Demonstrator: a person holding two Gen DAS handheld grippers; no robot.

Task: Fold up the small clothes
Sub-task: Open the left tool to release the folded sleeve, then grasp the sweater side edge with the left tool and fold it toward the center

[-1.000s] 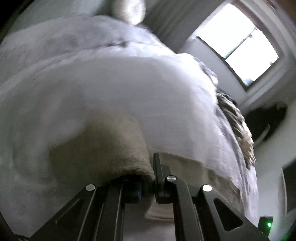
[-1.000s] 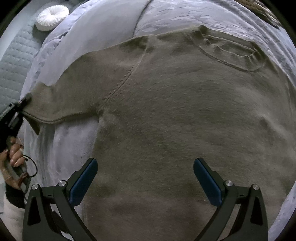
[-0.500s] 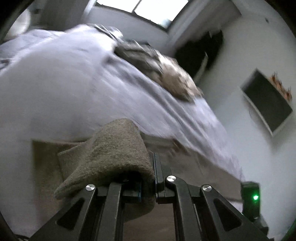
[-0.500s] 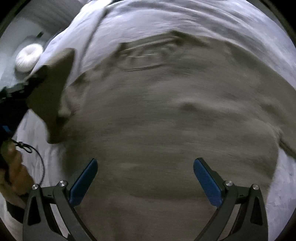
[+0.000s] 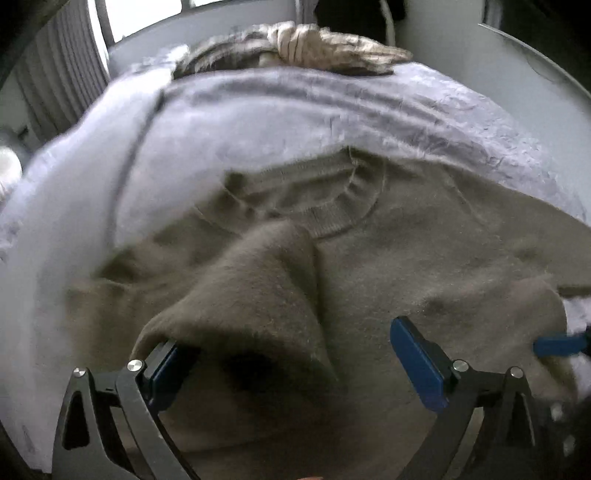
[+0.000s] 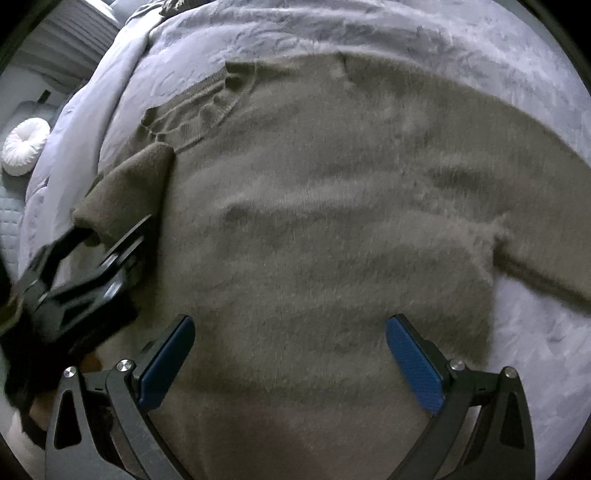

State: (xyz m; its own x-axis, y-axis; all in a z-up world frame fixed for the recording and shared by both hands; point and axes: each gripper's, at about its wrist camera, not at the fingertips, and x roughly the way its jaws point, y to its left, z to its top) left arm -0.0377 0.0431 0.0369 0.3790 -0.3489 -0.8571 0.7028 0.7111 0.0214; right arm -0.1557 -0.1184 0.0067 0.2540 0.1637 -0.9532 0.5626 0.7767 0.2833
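Left wrist: clothes pile (image 5: 325, 48) beyond sweater (image 5: 424, 251) on blanket (image 5: 258, 114).

A bed with a pale lilac cover (image 6: 461, 33) is carrying everything. A taupe knitted sweater (image 6: 332, 221) is lying flat on the middle of it, collar toward the far edge. A heap of striped beige clothes (image 5: 314, 48) is resting at the bed's far edge.

Left gripper (image 5: 291, 354) angled down, jaws just sprung wide, right gripper (image 6: 290, 360) jaws wide apart
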